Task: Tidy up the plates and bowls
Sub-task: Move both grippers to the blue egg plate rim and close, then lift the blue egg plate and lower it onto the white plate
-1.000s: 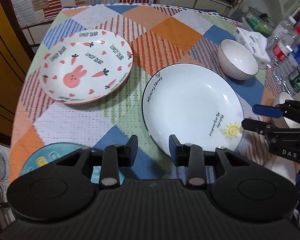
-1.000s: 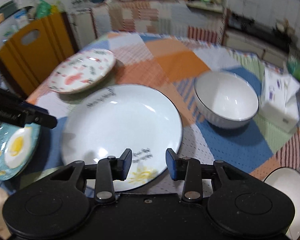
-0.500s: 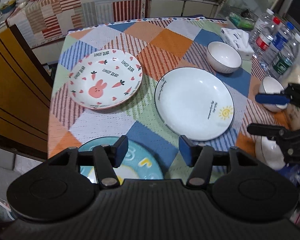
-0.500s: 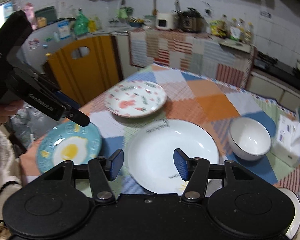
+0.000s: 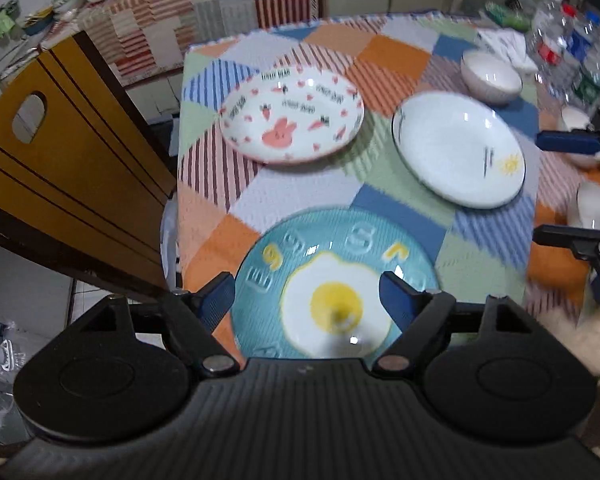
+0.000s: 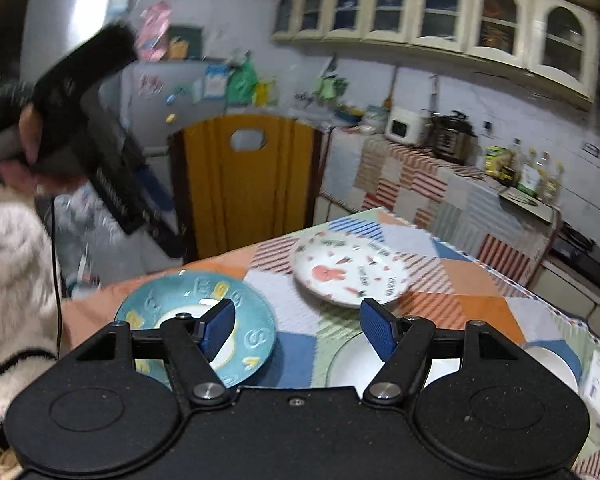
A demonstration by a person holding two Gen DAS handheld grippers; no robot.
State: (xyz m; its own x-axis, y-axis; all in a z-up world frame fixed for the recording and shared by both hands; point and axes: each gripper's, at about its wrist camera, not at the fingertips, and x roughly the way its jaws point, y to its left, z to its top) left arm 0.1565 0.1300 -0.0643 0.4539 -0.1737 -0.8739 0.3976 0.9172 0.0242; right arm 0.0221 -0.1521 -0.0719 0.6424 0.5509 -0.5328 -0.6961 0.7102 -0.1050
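Two hand-held grippers are in play, and both have just been spreading their jaws with nothing between them. The left hand-held gripper [image 5: 307, 294] hangs released over the near edge of the table [image 5: 300, 184], its blue pads framing the teal egg plate [image 5: 336, 284] below without touching it. The right hand-held gripper [image 6: 298, 326] is likewise released and empty, lifted and aimed more level, so its view takes in the kitchen wall beyond.

Compared with a second ago, both have pulled back from the white sun plate [image 5: 458, 148] toward the near side, and the teal plate, then barely in sight, now fills the left view. I take this as a switch of target: the teal plate looks like the next piece to be picked up, probably for stacking.

Farther out, the rabbit plate [image 5: 292, 120] lies at the far left, well apart from the white plate to its right. A white bowl [image 5: 492, 76] stands beyond that plate, with two more bowls near the right edge, partly hidden. Nothing is stacked yet, so the sorting has hardly begun. A yellow chair back [image 5: 60, 160] stands just beside the table's left edge.
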